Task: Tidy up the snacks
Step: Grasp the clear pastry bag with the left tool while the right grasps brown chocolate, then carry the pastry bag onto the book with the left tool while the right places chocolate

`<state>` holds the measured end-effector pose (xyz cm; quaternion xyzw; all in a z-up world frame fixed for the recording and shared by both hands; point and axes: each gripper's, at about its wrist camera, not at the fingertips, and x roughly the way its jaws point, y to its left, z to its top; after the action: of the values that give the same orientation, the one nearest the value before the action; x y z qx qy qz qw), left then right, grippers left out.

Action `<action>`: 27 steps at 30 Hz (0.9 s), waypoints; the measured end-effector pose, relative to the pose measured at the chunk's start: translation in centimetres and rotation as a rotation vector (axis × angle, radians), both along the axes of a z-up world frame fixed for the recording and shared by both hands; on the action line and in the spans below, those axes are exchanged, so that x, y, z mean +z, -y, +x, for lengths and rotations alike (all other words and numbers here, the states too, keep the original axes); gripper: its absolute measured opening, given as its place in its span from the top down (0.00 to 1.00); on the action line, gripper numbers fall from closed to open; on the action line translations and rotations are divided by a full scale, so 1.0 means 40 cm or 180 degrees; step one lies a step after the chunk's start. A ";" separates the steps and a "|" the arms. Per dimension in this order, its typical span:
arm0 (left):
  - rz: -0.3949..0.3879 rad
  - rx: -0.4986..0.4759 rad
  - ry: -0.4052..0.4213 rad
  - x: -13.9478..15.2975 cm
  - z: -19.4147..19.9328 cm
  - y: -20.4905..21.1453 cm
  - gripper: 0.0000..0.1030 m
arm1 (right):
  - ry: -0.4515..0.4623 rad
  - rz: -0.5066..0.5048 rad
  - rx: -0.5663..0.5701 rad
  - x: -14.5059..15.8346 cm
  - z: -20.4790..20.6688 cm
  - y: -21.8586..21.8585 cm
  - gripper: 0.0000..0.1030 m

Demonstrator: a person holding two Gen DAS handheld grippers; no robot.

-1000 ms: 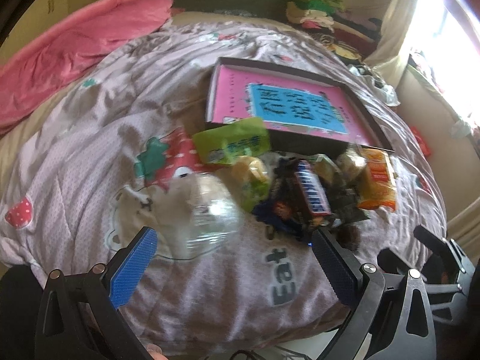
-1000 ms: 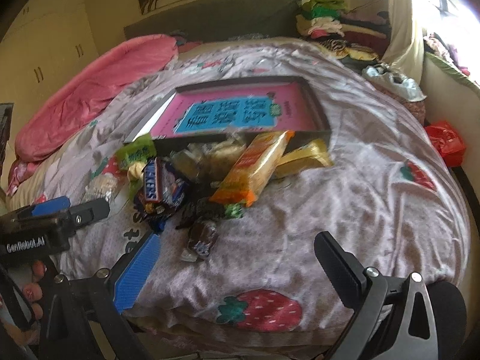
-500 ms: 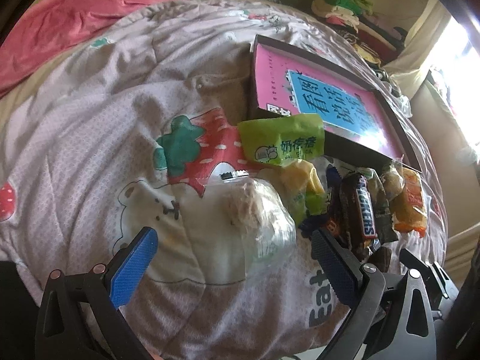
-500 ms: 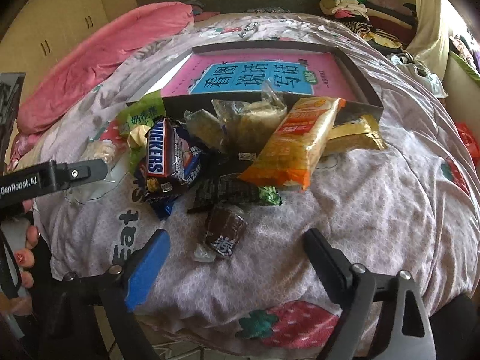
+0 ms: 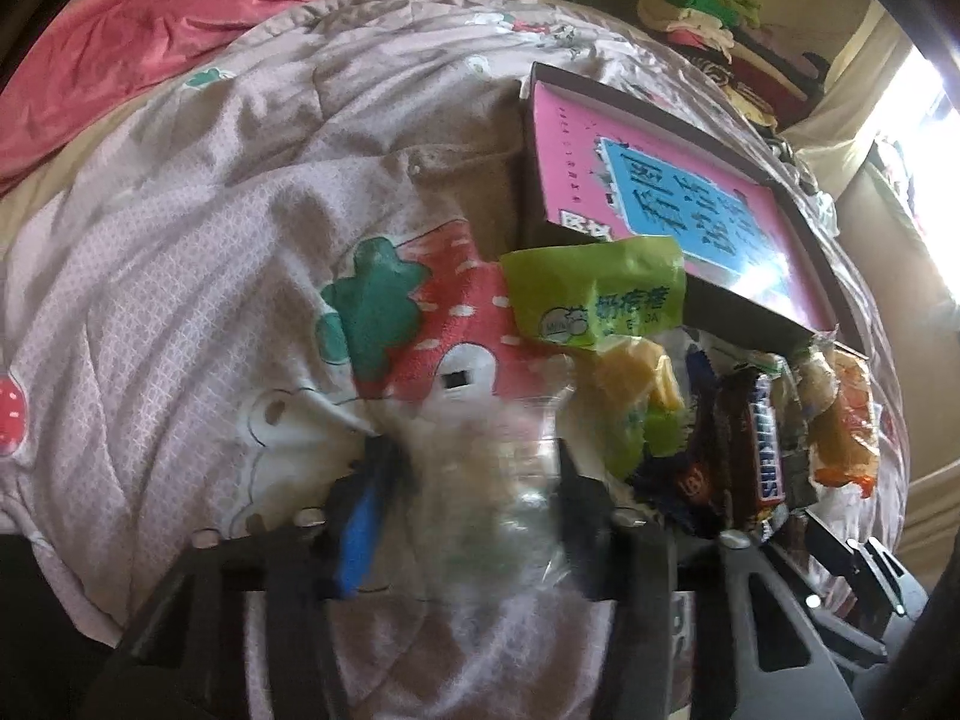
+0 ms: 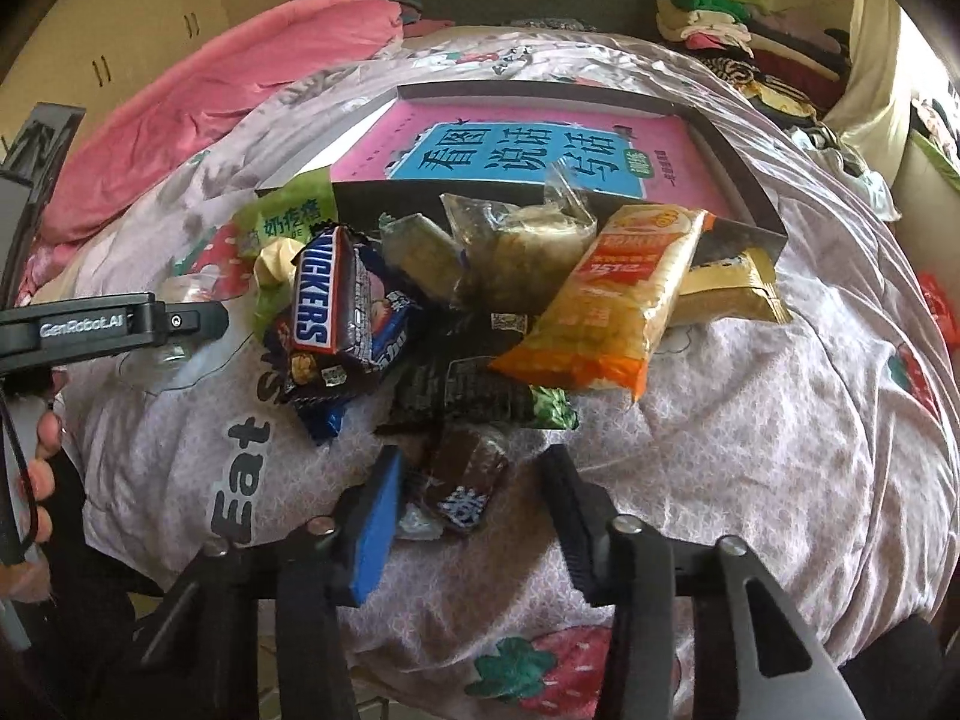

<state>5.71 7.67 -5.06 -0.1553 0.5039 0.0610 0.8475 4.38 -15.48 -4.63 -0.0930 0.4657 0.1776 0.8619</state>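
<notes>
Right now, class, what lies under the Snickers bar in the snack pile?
The Snickers bar rests on a blue wrapped snack, whose crinkled ends stick out beside and below it. Its label is mostly covered, and whatever lies beneath that, down to the quilt, is hidden.

This was a home bedroom. A bed [image 6: 750, 420] with a strawberry-print quilt [image 5: 180, 300] filled the view, a pink duvet [image 6: 210, 120] bunched at ten o'clock. Folded clothes [image 6: 720, 24] were stacked at one o'clock, cupboard doors [image 6: 120, 60] stood at eleven, and daylight came from a window [image 5: 936, 180] at two.
</notes>
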 end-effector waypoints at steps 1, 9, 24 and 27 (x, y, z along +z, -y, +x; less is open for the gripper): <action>-0.0021 -0.0005 0.0012 0.000 -0.003 -0.003 0.62 | -0.0011 -0.0002 0.0017 0.000 -0.001 -0.001 0.65; -0.0116 -0.0040 0.0149 0.033 -0.032 -0.014 0.63 | -0.0021 0.0285 -0.0077 0.034 -0.014 0.050 0.65; -0.0160 -0.0276 0.0558 0.149 -0.009 0.045 0.63 | 0.0599 0.0702 -0.0276 0.183 0.000 0.145 0.65; -0.0153 -0.0305 0.0586 0.160 0.007 0.058 0.63 | 0.0626 0.0752 -0.0311 0.190 0.027 0.150 0.65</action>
<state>5.98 5.34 1.33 -0.1563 0.4321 -0.0062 0.8882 5.45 -21.50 2.98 0.0148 0.3589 0.1791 0.9159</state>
